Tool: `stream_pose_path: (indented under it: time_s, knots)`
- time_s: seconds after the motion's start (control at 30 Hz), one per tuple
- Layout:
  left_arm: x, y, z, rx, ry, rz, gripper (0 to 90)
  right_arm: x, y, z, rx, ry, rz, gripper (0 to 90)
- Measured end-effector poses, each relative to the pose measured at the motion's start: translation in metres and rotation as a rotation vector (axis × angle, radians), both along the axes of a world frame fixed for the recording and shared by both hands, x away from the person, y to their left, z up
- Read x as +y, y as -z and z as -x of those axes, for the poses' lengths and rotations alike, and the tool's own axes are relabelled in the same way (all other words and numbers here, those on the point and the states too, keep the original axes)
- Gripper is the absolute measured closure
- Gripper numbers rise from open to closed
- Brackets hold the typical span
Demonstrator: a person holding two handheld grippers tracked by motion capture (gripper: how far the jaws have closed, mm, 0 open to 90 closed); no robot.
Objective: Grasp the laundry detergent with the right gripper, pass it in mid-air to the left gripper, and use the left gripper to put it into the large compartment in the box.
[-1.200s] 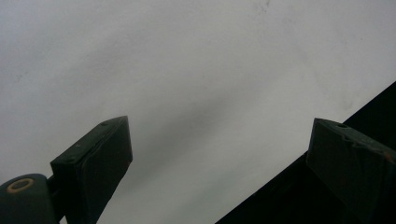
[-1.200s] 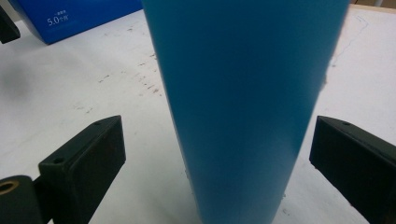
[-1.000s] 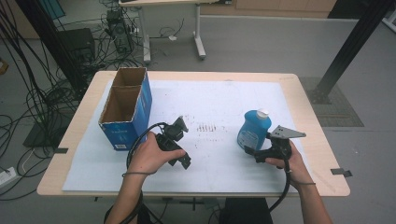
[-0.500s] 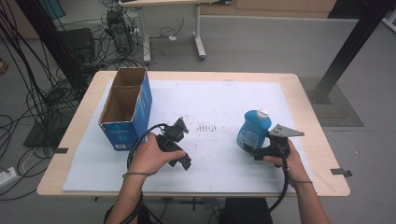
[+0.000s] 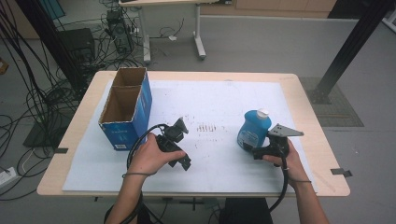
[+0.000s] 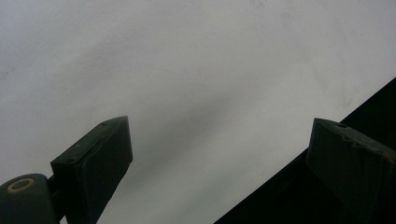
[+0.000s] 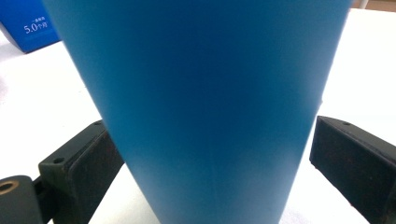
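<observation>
Right hand-held gripper [image 5: 256,150] with its jaws spread wide on either side of the blue bottle [image 5: 252,129], which stands upright with a white cap on the right half of the table [image 5: 308,100]; in the right gripper view the bottle [image 7: 201,107] sits between the two black jaws, the left jaw at its wall, the right jaw showing a narrow gap, so a firm grip cannot be told. Left hand-held gripper [image 5: 180,128] held above the white sheet [image 5: 215,100] near the table's middle, jaws wide apart and holding nothing; the left gripper view shows bare pale surface between them. Open sheet lies between the two grippers and behind the bottle. A blue cardboard box [image 5: 125,108] with two open-topped compartments stands at the left, near the table's left edge; what shows of both compartments is bare cardboard.
</observation>
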State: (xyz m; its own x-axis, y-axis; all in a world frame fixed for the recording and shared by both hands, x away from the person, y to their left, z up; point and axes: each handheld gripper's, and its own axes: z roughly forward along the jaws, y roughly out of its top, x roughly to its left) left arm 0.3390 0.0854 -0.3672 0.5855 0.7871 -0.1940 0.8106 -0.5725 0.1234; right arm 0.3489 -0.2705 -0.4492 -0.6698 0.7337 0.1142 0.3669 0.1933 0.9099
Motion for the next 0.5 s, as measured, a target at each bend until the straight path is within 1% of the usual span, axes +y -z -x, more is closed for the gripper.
stream_pose_path:
  time_s: [0.17,0.5]
  knots:
    - [-0.0008,-0.0004,0.0007,0.002,0.007,0.000,7.3,0.0003,0.0004,-0.0005,-0.001,-0.003,0.001,3.1]
    - [0.0001,-0.0007,0.0010,-0.001,0.002,0.000,7.4,0.0002,0.0006,-0.0008,0.000,-0.002,-0.005,3.1]
